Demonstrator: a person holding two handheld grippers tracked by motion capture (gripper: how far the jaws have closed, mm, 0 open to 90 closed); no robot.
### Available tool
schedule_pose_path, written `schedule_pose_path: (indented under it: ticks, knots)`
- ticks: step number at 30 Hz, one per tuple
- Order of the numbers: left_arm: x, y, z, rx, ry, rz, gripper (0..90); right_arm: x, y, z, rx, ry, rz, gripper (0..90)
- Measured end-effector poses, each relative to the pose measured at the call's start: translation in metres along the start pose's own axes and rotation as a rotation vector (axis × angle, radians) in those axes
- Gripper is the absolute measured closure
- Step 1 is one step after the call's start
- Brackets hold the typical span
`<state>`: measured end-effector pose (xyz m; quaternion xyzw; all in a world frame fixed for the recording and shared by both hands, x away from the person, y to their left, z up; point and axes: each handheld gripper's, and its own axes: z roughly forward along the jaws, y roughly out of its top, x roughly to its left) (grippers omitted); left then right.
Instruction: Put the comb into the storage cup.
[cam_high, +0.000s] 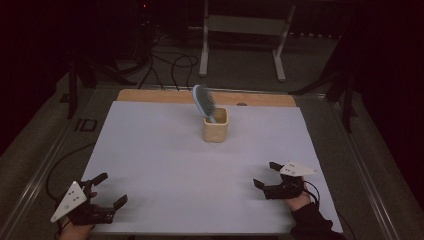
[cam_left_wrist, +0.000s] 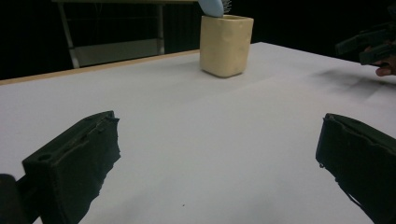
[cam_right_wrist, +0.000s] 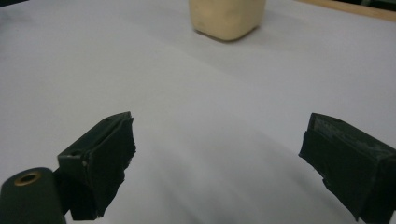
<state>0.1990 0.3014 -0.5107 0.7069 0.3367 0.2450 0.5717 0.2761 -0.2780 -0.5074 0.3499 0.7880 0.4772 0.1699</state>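
A dim room: a white-covered bench with a wooden far edge, grey floor beyond with black cables and a white frame.

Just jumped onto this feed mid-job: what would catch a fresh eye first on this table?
The cream-coloured cup stands alone at the far middle of the white table cover, with a light blue hairbrush in it, bristle head up and leaning left. The left gripper and right gripper sit at the near corners, both with jaws open and nothing in them, well apart from the cup.
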Motion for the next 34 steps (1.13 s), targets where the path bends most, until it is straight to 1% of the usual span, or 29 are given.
schedule_pose_path:
  ticks: [3,5,7,10,12,13,14,16,19,20,22,25,28,34]
  knots:
    - [0.000,0.000,0.000,0.000,0.001,0.001,0.0,-0.002,-0.006,-0.005,0.004,-0.010,0.011,9.0]
    - [0.000,0.000,0.000,0.001,0.001,0.000,0.0,-0.003,-0.008,-0.009,-0.004,-0.018,0.026,9.0]
    - [0.000,0.000,-0.001,0.003,0.003,0.003,0.0,-0.003,-0.011,-0.012,-0.009,-0.031,0.025,9.0]
    - [-0.001,0.001,-0.001,-0.001,0.004,0.002,0.0,-0.003,-0.013,-0.014,-0.002,-0.039,0.036,9.0]
    - [-0.001,0.001,-0.001,0.000,0.005,0.003,0.0,-0.002,-0.015,-0.015,-0.002,-0.040,0.033,9.0]
    - [-0.001,0.001,-0.002,-0.001,0.005,0.002,0.0,-0.001,-0.017,-0.016,0.006,-0.041,0.048,9.0]
    - [-0.001,0.001,-0.002,-0.001,0.005,0.004,0.0,0.000,-0.018,-0.016,0.004,-0.041,0.050,9.1]
    - [-0.001,0.001,-0.002,0.000,0.005,0.005,0.0,0.001,-0.019,-0.017,0.012,-0.048,0.043,9.0]
    - [-0.001,0.001,-0.001,0.000,0.003,0.008,0.0,-0.001,-0.019,-0.015,0.001,-0.065,0.042,9.1]
    - [-0.001,0.001,-0.001,0.001,0.004,0.008,0.0,-0.001,-0.019,-0.014,0.001,-0.061,0.053,9.0]
    - [-0.002,0.001,-0.001,0.003,0.003,0.010,0.0,-0.001,-0.020,-0.010,0.011,-0.056,0.044,9.0]
    - [-0.002,0.001,-0.001,0.002,0.006,0.010,0.0,0.000,-0.021,-0.009,0.025,-0.063,0.027,9.0]
    - [-0.002,0.001,-0.001,0.004,0.005,0.011,0.0,0.000,-0.020,-0.011,0.011,-0.062,0.034,9.1]
    - [-0.002,0.001,0.000,0.004,0.005,0.011,0.0,0.001,-0.019,-0.011,0.011,-0.069,0.027,9.1]
